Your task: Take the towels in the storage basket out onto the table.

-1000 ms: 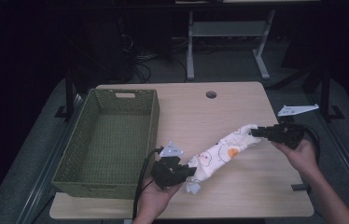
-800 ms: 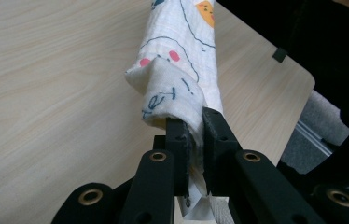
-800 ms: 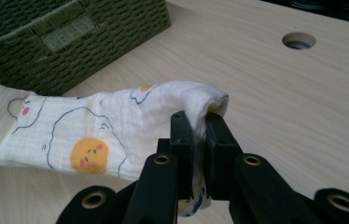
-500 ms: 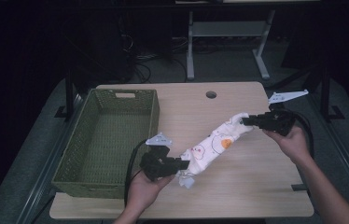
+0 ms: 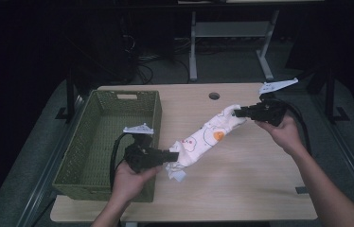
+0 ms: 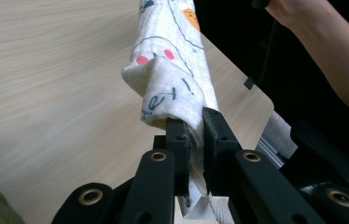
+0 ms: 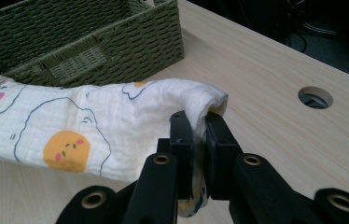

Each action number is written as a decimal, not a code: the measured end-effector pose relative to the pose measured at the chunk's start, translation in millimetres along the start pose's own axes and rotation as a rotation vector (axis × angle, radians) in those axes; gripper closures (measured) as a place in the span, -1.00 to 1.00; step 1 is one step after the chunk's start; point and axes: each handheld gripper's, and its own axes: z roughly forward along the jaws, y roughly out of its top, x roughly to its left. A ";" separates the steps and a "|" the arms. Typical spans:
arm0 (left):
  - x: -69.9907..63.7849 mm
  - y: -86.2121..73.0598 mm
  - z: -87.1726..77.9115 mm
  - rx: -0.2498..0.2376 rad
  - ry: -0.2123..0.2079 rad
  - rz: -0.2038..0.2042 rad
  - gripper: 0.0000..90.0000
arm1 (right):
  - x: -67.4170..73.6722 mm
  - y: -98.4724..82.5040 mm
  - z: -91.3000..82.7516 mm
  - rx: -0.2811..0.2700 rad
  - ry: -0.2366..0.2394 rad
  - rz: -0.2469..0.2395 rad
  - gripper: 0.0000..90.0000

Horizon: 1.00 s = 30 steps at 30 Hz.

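Two hand-held grippers are holding a printed cloth (image 5: 208, 137) stretched between them, clear of the bench (image 5: 241, 189). The left gripper (image 5: 171, 155) is pinching the cloth's near end with its jaws almost fully closed on a bunched fold; the left gripper view is showing the fabric (image 6: 172, 88) wedged between the two pads. The right gripper (image 5: 235, 112) is pinching the far end in the same way, its jaws nearly shut on a folded corner (image 7: 196, 105). The cloth is hanging diagonally above the bench's middle, from near the front-left toward the back-right, with a loose flap drooping below the left grip. A green woven basket (image 5: 94, 179) is standing along the bench's left edge, just beside the left hand.

Risks, as judged: each grip is taking only a small bunch of fabric, so pulling the ends further apart could be dragging a fold out of one pair of jaws and dropping that end. The drooping flap could be snagging on the basket rim if the cloth is carried that way.
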 end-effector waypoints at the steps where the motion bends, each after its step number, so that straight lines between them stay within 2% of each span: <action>1: 0.9 -0.3 -2.4 0.001 0.006 0.005 0.83 | 0.5 2.4 2.6 0.002 0.002 -0.003 0.85; 9: 8.9 -1.4 -22.3 -0.024 0.015 -0.015 0.83 | 6.4 24.2 22.7 0.006 0.033 -0.035 0.85; 11: 12.0 -2.3 -27.0 -0.047 0.005 -0.040 0.83 | 8.2 30.0 27.4 0.006 0.038 -0.042 0.85; 30: 28.1 -14.6 -67.0 -0.102 0.055 -0.086 0.83 | 25.9 83.8 72.9 0.025 0.101 -0.118 0.85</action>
